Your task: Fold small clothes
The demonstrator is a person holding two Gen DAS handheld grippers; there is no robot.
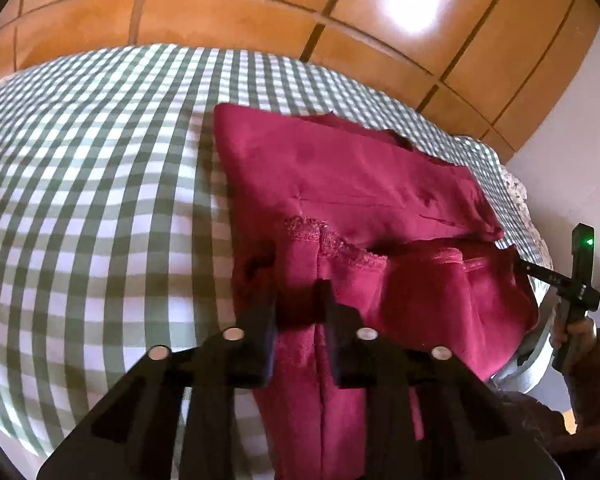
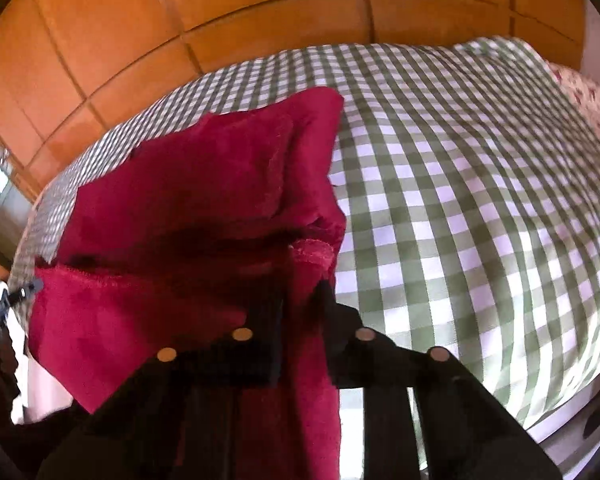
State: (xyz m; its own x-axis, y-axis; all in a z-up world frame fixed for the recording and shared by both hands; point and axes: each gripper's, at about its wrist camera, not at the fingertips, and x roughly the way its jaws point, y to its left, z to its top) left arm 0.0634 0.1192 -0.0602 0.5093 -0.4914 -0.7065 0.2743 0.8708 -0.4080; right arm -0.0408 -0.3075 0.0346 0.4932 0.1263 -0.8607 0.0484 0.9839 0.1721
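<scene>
A dark red garment [image 1: 340,176] lies partly folded on a green and white checked bedcover [image 1: 100,200]. Its near hem is lifted off the cover. My left gripper [image 1: 298,300] is shut on the left end of that hem, and cloth hangs down between its fingers. In the right wrist view the same red garment [image 2: 204,176] fills the left half, and my right gripper [image 2: 300,300] is shut on the hem's right end, where the stitched edge [image 2: 312,254] shows. The right gripper's body [image 1: 576,280] appears at the far right of the left wrist view, held by a hand.
The checked bedcover [image 2: 480,200] spreads wide to the right of the garment. An orange tiled floor [image 1: 260,8] lies beyond the bed. A flowered cloth [image 2: 592,100] shows at the bed's far right corner. A person's sleeve [image 1: 596,368] is at the lower right.
</scene>
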